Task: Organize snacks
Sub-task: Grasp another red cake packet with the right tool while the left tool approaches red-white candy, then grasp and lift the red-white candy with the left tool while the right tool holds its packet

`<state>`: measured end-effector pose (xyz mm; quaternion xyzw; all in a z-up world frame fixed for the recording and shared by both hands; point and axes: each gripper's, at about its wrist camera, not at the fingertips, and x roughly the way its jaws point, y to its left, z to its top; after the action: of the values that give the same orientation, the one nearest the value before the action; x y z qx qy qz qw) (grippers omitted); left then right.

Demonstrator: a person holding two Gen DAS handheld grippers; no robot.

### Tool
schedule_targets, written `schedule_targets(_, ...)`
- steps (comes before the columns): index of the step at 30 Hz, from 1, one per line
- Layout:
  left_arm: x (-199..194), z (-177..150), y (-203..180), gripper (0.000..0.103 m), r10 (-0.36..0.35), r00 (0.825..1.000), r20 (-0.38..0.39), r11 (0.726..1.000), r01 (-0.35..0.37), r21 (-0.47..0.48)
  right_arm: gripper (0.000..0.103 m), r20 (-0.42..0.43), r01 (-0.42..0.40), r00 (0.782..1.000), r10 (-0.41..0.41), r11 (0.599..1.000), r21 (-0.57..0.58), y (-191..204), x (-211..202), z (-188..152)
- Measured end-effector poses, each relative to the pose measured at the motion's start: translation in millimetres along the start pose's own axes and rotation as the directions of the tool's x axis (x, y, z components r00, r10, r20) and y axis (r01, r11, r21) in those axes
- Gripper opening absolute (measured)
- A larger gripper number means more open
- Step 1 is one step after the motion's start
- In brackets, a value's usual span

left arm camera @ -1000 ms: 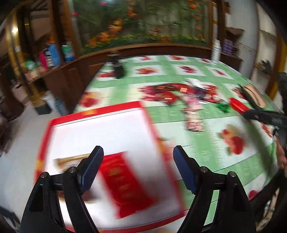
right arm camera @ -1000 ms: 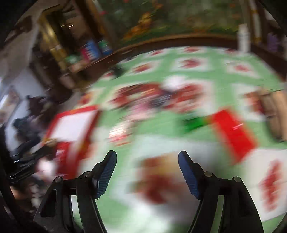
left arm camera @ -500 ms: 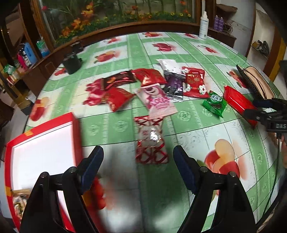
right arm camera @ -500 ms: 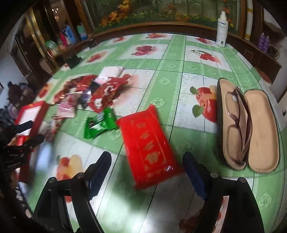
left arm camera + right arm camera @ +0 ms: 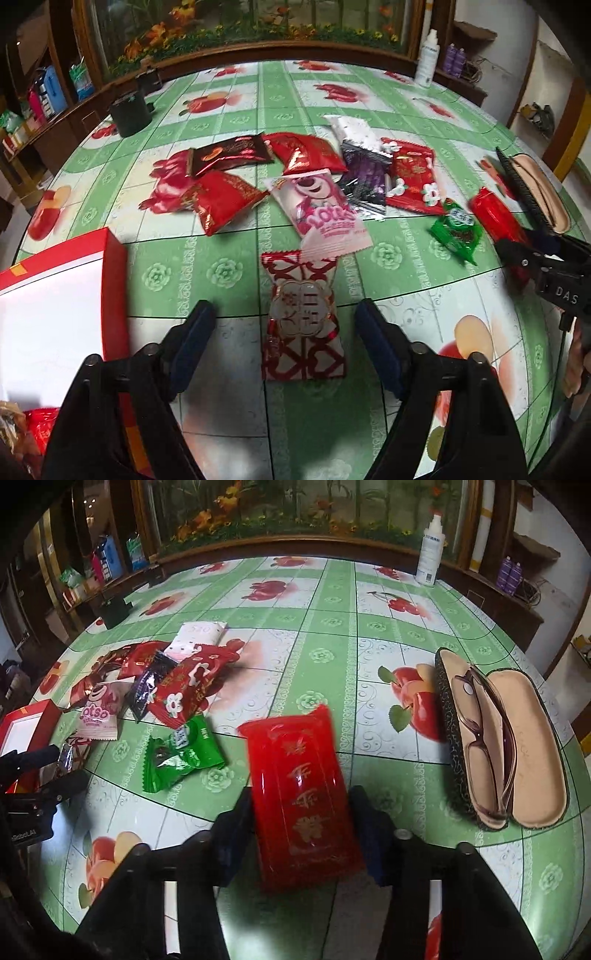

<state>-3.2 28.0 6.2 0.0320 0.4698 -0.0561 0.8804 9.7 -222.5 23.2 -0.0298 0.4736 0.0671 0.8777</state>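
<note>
Left tool [image 5: 284, 332] now astride heart-patterned packet [image 5: 303, 317], pink packet [image 5: 325, 214] perhaps overlapping.

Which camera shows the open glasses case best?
The right wrist view: the glasses case lies open there, both halves visible, glasses inside. The left wrist view catches only part of it at the right edge, foreshortened.

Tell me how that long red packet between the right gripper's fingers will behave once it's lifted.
The long red packet looks glossy, so it may slip in the right gripper, whose jaws have just been closing around it. It is gripped near one end, so the far end could droop. It looks flat and probably light.
</note>
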Motion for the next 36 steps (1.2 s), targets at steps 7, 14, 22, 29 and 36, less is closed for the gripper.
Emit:
schedule_targets(7, -11.3, -7.6, -8.6, 0.028, -0.055, 0.998, 0.001, 0.996, 0.055, 0.071, 0.049, 0.001, -0.099, 0.995, 0.099, 0.995, 0.027, 19.9, -11.0, -13.1)
schedule_targets(14, -33.8, -36.3, -18.8, 0.027, -0.137, 0.99, -0.017, 0.983, 0.138, 0.12, 0.048, -0.004, -0.343, 0.938, 0.346, 0.933, 0.112, 28.1, -27.3, -37.9)
schedule_targets(22, -54.3, -57.5, -17.0, 0.028, -0.215, 0.977, -0.01, 0.972, 0.215, 0.099, 0.048, -0.016, -0.544, 0.832, 0.554, 0.822, 0.167, 52.1, -33.1, -60.7)
schedule_targets(29, -76.2, -59.8, -3.3, 0.022, -0.209, 0.977, 0.048, 0.975, 0.204, 0.09, 0.048, -0.025, -0.68, 0.715, 0.699, 0.703, 0.21, 83.6, -26.1, -60.2)
schedule_targets(36, -92.1, -63.9, 34.0, 0.021, -0.182, 0.978, 0.097, 0.983, 0.181, 0.021, 0.047, -0.005, -0.725, 0.674, 0.739, 0.663, 0.187, 122.6, -34.4, -48.9)
